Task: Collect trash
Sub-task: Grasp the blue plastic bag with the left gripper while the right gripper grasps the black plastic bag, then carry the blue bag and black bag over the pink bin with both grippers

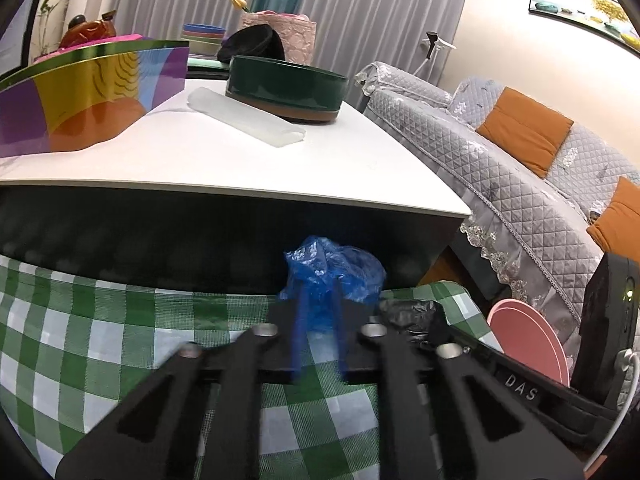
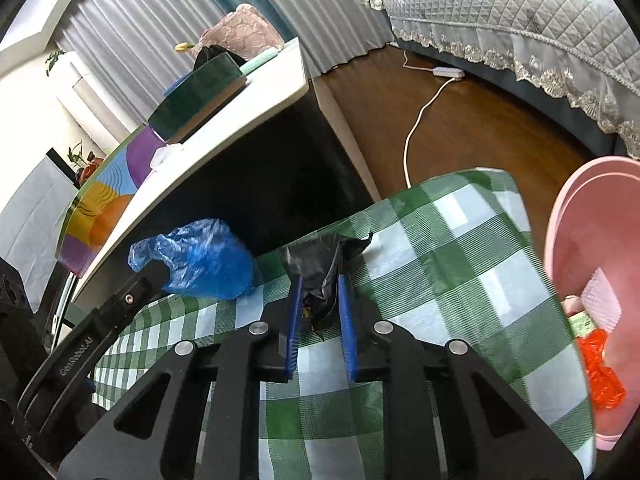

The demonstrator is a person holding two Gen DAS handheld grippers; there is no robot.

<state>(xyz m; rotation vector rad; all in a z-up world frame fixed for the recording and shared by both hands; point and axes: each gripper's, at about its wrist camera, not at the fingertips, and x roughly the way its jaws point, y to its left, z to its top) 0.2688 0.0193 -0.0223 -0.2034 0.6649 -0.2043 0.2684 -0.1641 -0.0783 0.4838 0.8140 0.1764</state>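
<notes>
A crumpled blue plastic bag [image 1: 352,272] lies at the far edge of the green checked cloth [image 1: 100,340], against the dark side of the white table. My left gripper [image 1: 319,294] is shut on its near part, the blue pads pinching the plastic. In the right wrist view the same blue bag [image 2: 208,256] shows to the left, with the left gripper [image 2: 160,274] pushed into it. A black plastic bag [image 2: 320,252] sits bunched on the checked cloth [image 2: 440,260], and my right gripper [image 2: 320,280] is shut on it, pads against both sides. The black bag [image 1: 408,312] also appears in the left wrist view.
A pink bin [image 2: 580,240] at the right holds a red wrapper [image 2: 600,372] and other scraps. The white table [image 1: 240,160] carries a green round tin [image 1: 286,88] and a colourful box [image 1: 80,100]. A grey sofa [image 1: 520,160] stands right; a white cable [image 2: 416,128] crosses the wooden floor.
</notes>
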